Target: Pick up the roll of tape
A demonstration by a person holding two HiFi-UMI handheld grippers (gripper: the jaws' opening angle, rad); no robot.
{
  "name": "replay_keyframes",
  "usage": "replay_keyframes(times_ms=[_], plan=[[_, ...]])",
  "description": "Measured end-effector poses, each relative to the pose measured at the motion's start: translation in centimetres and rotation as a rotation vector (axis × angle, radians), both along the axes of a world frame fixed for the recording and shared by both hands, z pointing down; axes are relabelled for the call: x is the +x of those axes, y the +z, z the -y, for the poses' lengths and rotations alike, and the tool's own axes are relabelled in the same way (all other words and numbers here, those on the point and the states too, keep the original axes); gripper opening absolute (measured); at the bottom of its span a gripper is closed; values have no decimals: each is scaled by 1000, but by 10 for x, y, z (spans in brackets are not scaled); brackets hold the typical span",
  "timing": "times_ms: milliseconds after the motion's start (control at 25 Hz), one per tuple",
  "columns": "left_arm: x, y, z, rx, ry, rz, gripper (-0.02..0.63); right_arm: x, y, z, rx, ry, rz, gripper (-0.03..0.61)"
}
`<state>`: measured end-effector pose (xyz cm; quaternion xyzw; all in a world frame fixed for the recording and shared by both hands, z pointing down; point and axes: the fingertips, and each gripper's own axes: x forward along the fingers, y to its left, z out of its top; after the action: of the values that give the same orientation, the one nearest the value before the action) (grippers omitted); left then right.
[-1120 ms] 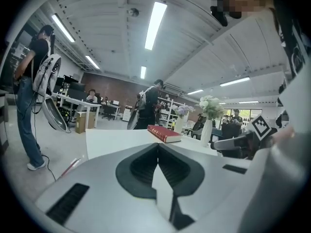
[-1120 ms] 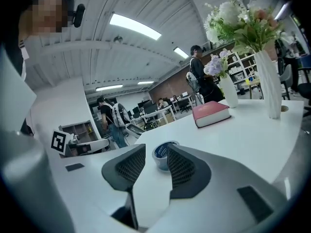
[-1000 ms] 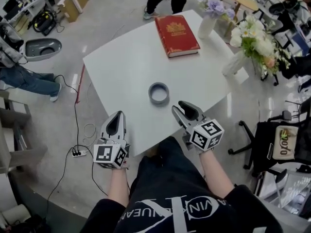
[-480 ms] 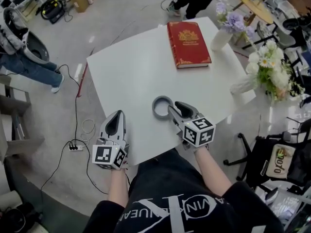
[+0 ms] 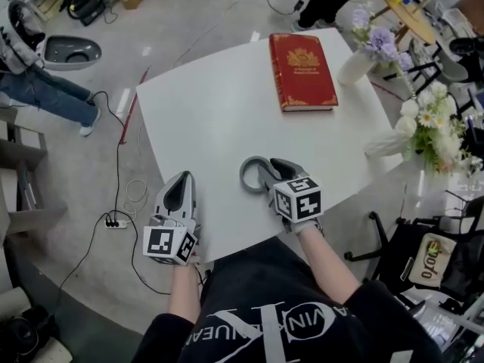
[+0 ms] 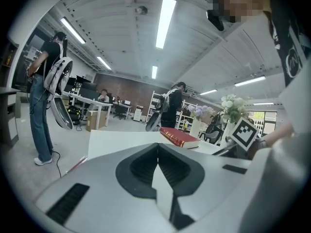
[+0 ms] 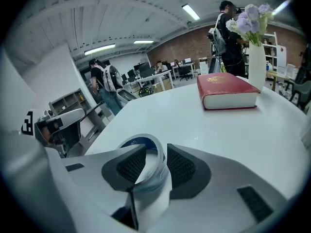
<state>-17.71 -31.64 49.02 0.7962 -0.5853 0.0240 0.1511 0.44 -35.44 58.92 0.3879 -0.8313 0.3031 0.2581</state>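
The grey roll of tape (image 5: 248,175) lies near the front edge of the white table (image 5: 204,104). My right gripper (image 5: 266,172) reaches onto it from the front. In the right gripper view one jaw sits inside the ring and the other outside, and my right gripper (image 7: 156,163) is shut on the near wall of the roll of tape (image 7: 142,141). My left gripper (image 5: 180,190) hangs beside the table's front left corner, apart from the tape. In its own view my left gripper (image 6: 158,153) is shut with nothing in it.
A red book (image 5: 302,70) lies at the table's far side, with a white vase of purple flowers (image 5: 357,60) beside it. A second bouquet (image 5: 432,127) stands at the right edge. An office chair (image 5: 423,240) is at the right; cables and a power strip (image 5: 113,222) lie on the floor at left.
My right gripper has moved left onto the tape and its jaws now straddle and grip the roll's near wall. The left gripper has stayed in place.
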Motion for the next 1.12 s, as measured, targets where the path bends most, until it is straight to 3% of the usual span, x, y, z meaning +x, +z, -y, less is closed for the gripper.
replay_keyframes(times_ms=[360,600,1120], plan=[[-9,7,-4,-15,-24,-13,5,-1,18,2,-60,-12,-89,109],[-18,4,-10,-15,-44,-16,5,-4,16,2,-1,-57,-120,74],[-18,-2,-19,-8,-26,-17,5,5,-18,10,58,28,31,67]])
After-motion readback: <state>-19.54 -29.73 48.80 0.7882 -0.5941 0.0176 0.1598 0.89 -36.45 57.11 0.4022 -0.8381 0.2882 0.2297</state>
